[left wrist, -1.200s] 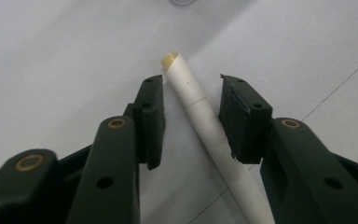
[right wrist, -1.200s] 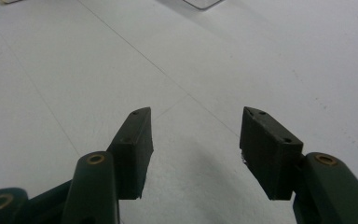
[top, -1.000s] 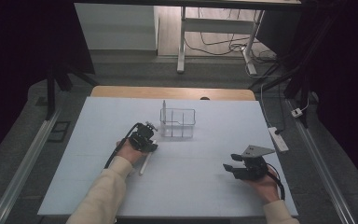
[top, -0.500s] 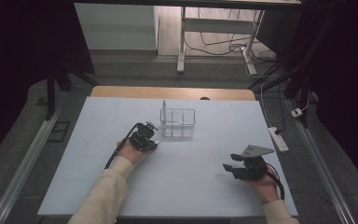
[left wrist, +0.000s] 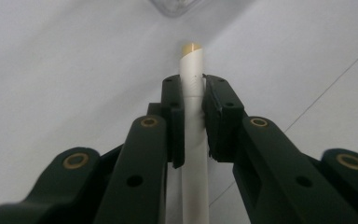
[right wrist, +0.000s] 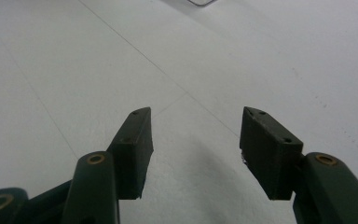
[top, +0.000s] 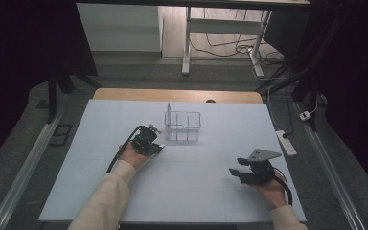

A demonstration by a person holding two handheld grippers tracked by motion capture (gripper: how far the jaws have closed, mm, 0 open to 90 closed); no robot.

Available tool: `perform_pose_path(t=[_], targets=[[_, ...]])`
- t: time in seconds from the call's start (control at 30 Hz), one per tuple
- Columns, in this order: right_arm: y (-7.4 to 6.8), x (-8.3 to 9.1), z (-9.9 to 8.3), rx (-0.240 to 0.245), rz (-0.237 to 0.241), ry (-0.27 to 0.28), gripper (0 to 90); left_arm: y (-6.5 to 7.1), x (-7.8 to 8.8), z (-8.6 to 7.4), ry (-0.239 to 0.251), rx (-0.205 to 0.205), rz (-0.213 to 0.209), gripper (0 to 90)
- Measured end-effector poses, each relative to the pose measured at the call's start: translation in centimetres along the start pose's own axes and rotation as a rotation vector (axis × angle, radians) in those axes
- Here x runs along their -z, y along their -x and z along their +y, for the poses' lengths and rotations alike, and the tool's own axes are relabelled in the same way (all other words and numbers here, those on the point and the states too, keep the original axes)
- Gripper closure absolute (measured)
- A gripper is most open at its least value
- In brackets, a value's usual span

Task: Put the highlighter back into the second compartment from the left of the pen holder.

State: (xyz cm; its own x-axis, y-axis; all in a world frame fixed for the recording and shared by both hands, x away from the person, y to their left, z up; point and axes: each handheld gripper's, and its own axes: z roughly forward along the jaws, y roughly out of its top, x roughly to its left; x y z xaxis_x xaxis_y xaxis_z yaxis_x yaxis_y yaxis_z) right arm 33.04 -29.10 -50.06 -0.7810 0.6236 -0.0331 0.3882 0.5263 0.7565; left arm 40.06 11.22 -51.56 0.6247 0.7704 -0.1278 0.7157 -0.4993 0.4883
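Your left gripper (left wrist: pixel 193 116) had just been closing; its jaws were clamped on the straw (left wrist: pixel 192 65), a white paper-wrapped stick with a tan tip. The straw lay low over the mat (top: pixel 196 191), just near-left of the rack (top: pixel 183 126). The grip sat close behind the tip, the rest running back under the jaws. Judged light, thin, easily crushed or bent; the smooth wrap may slip. A mid-length hold would likely steady it better. Your right gripper (top: pixel 237 173) rested near-right, jaws well apart, holding nothing.
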Motion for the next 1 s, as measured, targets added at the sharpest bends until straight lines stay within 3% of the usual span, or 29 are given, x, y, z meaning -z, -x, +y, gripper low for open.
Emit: perform_pose_path(t=[0.5, 1.0], targets=[[0.1, 0.0, 0.0, 0.002, -0.007, -0.003, 43.2, 0.0, 3.4, 0.3, 0.142, -0.027, 0.005, 78.9], [0.1, 0.0, 0.0, 0.0, -0.008, -0.003, 43.2, 0.0, 6.0, -0.2, 0.292, -0.021, 0.007, 78.8]])
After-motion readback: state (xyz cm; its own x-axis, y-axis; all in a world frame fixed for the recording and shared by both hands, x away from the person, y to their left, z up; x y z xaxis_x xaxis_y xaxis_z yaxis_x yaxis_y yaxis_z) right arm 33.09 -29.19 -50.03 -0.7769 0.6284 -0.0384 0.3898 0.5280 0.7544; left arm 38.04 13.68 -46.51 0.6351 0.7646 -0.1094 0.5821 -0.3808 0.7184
